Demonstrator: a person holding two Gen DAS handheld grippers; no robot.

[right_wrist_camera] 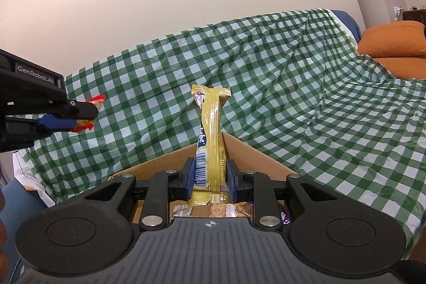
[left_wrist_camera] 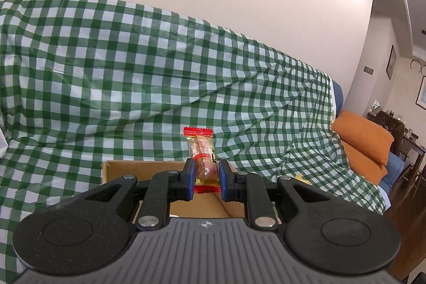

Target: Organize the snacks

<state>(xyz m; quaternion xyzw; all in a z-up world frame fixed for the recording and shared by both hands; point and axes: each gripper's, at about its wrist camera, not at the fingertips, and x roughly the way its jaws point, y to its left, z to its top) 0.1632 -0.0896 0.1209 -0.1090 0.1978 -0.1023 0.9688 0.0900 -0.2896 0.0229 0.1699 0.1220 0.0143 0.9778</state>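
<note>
The cardboard box (left_wrist_camera: pixel 149 172) is showing only its far wall and one inner side; the left gripper (left_wrist_camera: pixel 205 177) is covering the rest. In the right wrist view the right gripper (right_wrist_camera: pixel 209 177) is hiding most of the wrappers (right_wrist_camera: pixel 210 210) lying inside the box, too little for reading. The print on the yellow bar (right_wrist_camera: pixel 210 129) is partly turning away.

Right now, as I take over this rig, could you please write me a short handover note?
Left tool: shut on a small clear snack packet with red ends, held above the open cardboard box.
Right tool: shut on a long yellow foil snack bar, upright over the same box.
Done: several wrapped snacks already lie in the box.
Left: place both held snacks. Whether more are loose elsewhere cannot be seen.
</note>
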